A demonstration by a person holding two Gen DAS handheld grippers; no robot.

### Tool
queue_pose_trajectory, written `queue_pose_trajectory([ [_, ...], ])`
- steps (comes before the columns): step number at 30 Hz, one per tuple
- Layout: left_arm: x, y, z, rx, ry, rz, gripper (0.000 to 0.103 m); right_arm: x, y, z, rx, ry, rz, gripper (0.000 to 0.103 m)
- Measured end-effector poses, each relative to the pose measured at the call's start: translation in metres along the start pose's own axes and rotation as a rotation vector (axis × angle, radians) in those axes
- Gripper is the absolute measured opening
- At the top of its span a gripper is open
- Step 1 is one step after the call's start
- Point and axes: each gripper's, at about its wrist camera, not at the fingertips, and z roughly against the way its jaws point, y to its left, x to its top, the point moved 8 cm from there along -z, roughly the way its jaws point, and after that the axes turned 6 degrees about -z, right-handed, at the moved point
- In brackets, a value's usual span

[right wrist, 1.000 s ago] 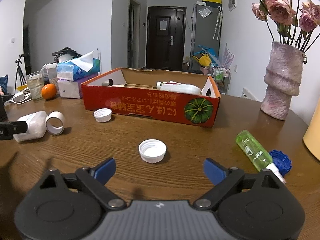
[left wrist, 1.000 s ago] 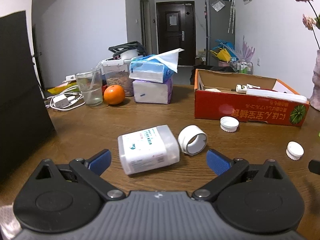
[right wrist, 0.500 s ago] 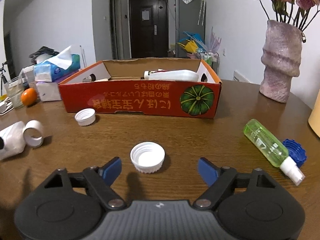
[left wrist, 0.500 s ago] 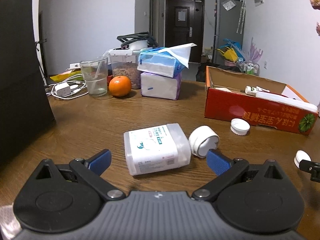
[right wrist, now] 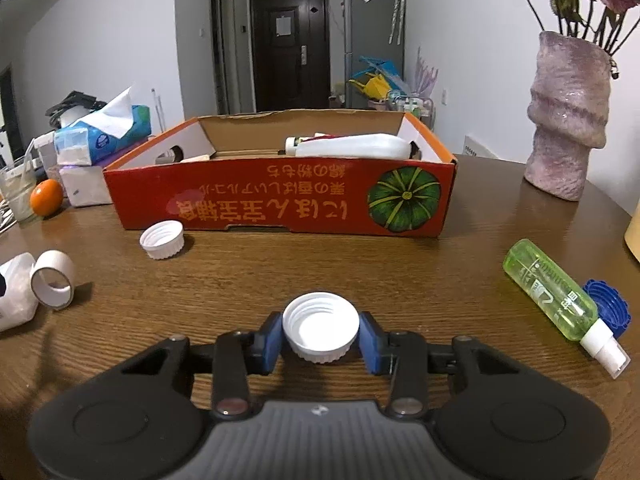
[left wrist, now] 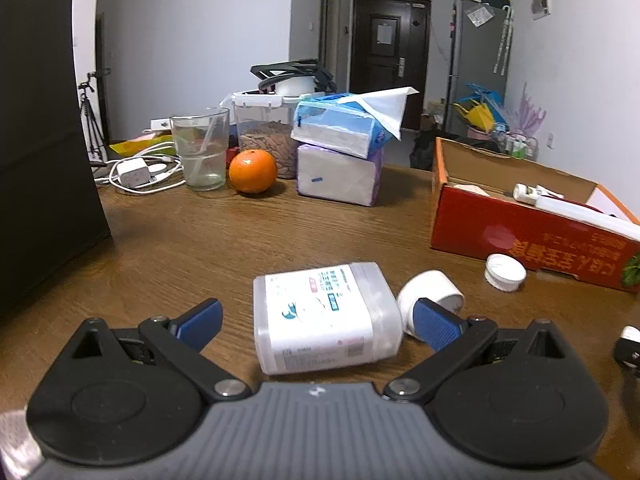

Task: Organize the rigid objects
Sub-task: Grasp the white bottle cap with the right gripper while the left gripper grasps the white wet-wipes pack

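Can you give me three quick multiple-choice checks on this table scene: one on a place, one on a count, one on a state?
1. Where does the green spray bottle lie?
A. Inside the red box
B. On the table, right of the right tool
C. Beside the orange

2. How many white screw caps show in the right wrist view?
A. One
B. Two
C. Four

3. What stands between the right tool's fingers?
A. Nothing
B. The tape roll
C. A white cap, open side up

Answers:
1 B: the bottle rests on the wood beside a blue cap, clear of the red box.
2 B: one cap at the tool, closing on it, the other cap in front of the box.
3 C: the cap's threaded hollow faces up between the blue pads.
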Motion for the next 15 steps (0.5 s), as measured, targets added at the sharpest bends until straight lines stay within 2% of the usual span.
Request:
queue_pose_trajectory([
  [15, -0.001, 0.009, -0.038, 0.065, 0.112, 0.077, 0.103, -0.002, 0.001, 0.000, -0.011, -0.008, 0.015, 0.039],
])
